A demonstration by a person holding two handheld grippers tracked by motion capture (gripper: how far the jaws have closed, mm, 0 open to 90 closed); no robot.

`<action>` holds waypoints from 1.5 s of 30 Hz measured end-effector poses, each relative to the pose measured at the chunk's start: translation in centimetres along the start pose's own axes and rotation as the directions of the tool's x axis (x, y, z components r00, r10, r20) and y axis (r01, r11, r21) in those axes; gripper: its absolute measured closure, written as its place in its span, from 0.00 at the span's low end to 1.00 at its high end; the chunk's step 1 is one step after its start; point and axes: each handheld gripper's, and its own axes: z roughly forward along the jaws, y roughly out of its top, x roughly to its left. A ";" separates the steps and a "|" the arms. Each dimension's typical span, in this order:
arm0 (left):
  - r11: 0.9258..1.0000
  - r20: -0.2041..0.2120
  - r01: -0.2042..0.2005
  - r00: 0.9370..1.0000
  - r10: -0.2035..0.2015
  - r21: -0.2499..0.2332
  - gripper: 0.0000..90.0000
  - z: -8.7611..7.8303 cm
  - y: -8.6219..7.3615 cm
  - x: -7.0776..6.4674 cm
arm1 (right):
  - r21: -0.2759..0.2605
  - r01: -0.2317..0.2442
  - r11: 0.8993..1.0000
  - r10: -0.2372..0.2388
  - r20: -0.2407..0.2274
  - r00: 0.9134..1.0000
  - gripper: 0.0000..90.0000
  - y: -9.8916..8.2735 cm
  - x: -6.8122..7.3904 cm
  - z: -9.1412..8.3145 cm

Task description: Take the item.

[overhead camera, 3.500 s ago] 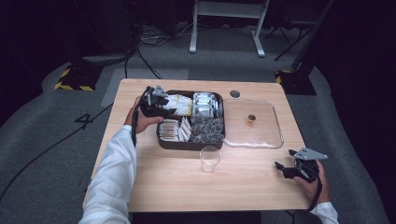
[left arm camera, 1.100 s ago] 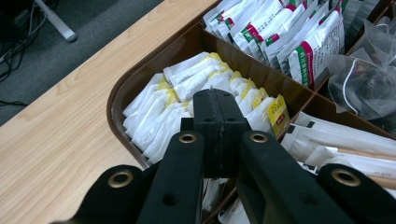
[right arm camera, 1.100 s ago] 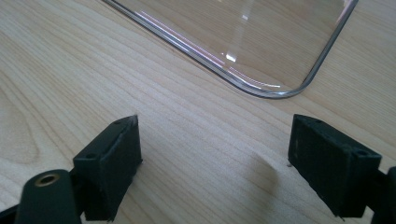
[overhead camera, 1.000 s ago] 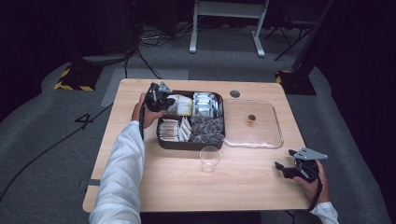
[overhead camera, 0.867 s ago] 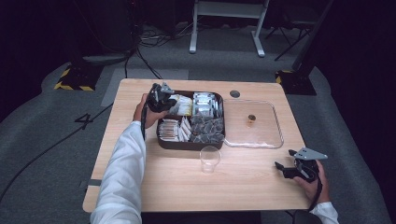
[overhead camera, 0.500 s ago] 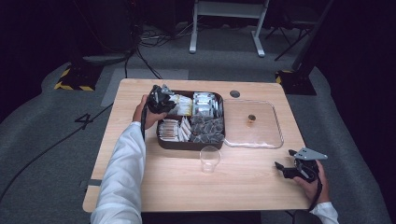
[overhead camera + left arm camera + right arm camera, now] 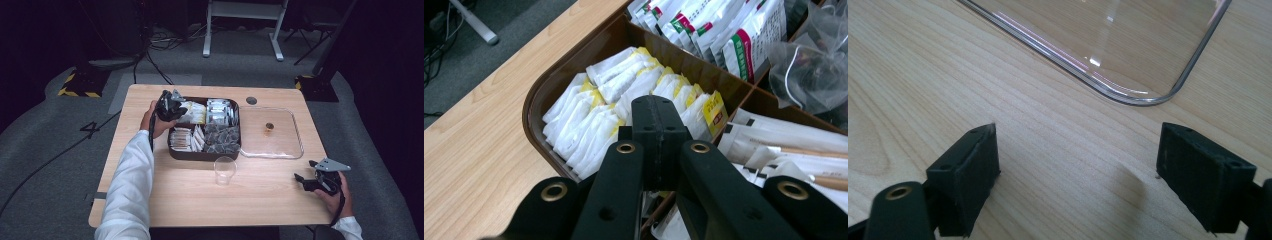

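Left tongs (image 7: 659,112) together above glossy yellow-white sachets (image 7: 624,100); right tongs (image 7: 1078,172) apart over woodgrain table (image 7: 923,75).

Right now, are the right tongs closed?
No, in the right gripper view the right tongs stand wide apart over bare table, with nothing between them.

The left tool (image 7: 172,106) hangs over the far left corner of the brown tray (image 7: 172,150), its two black jaws pressed flat together after closing just now, with nothing seen between them. The left forearm in a white sleeve (image 7: 131,185) reaches forward along the tray's left side. The right tool (image 7: 306,181) rests low, well to the right of the tray and nearer the person, jaws spread wide apart, pointing toward it.
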 end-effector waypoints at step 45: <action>0.986 -0.001 -0.056 0.998 0.057 -0.156 1.00 -3.9 2.3 -1.4 | 0.000 0.000 1.000 0.000 0.000 1.000 0.19 0.0 0.0 0.0</action>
